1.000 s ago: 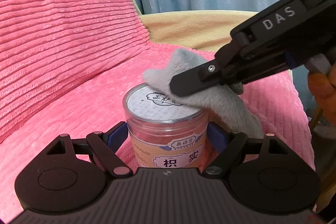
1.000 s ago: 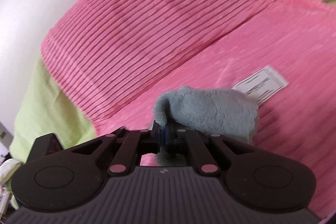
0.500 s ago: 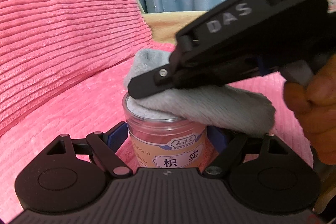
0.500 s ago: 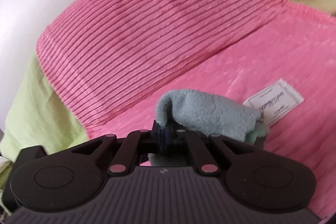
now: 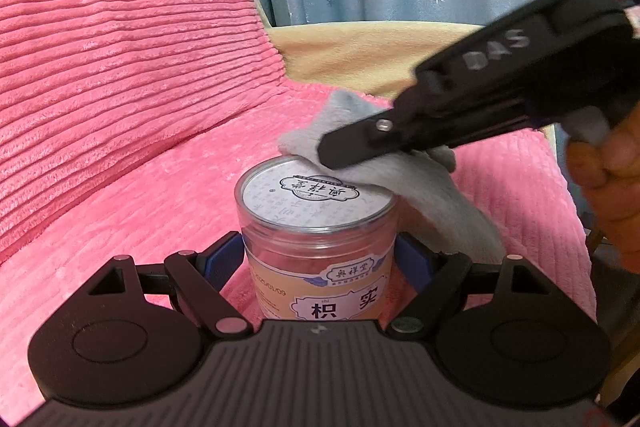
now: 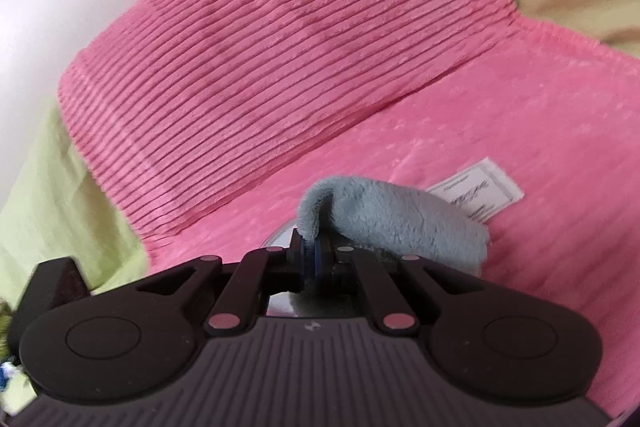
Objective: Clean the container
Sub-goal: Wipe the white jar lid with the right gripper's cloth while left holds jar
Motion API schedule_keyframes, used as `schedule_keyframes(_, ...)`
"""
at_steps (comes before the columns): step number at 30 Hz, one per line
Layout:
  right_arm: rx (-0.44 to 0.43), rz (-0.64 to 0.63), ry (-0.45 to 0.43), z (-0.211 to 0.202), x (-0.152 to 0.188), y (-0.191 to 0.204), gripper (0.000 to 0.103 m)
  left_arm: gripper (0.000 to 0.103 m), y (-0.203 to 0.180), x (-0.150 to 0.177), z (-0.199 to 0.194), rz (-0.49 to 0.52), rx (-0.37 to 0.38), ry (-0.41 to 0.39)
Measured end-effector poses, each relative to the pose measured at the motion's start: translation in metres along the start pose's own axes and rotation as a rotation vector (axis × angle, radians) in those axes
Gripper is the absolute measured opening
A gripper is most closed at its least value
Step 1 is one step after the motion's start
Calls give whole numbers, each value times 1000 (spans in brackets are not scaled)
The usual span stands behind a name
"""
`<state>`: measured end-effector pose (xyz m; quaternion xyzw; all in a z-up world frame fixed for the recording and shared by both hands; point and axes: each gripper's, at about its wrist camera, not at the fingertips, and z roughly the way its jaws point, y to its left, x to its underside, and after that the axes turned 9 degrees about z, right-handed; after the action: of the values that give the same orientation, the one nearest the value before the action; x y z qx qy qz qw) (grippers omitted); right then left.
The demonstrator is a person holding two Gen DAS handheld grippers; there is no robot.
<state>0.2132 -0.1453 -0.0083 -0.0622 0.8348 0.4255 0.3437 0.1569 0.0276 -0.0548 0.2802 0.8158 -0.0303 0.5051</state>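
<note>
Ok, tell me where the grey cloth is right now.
In the left wrist view the grey cloth is pinched in the right gripper, draped over the jar lid's far right edge.

— Where's the left gripper (image 5: 320, 259)?
— Low and level, its two blue-padded fingers (image 5: 224, 259) pressed against opposite sides of the jar (image 5: 316, 227), clamping it upright.

— And the right gripper (image 6: 316, 259)?
— It reaches in from the right, angled downward, fingers squeezed tight together on a fold of the grey cloth (image 6: 400, 223), tip just above the jar's lid.

— Any of the person showing?
— Only the hand (image 5: 612, 187) wrapped around the right gripper's handle, at the frame's right edge.
</note>
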Motion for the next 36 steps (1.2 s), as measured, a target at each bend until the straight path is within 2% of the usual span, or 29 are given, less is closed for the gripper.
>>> schedule_keyframes(4,-82,50,48,-2,3,-5,2,82,10,2,1,6,12,-3)
schedule_keyframes(10,-129,59,77,9,9,6,2,82,10,3,1,0,12,-1)
schedule_keyframes(15,-121,65,52,15,9,9,2,82,18,5,2,5,20,-3)
schedule_keyframes(25,-36,47,-33,8,2,-2,2,82,9,3,3,3,7,-3)
schedule_keyframes(31,-32,42,-28,-1,3,-8,2,82,9,3,4,7,7,-7)
schedule_keyframes(36,-68,54,-5,0,4,-8,3,82,10,2,4,-5,10,-13)
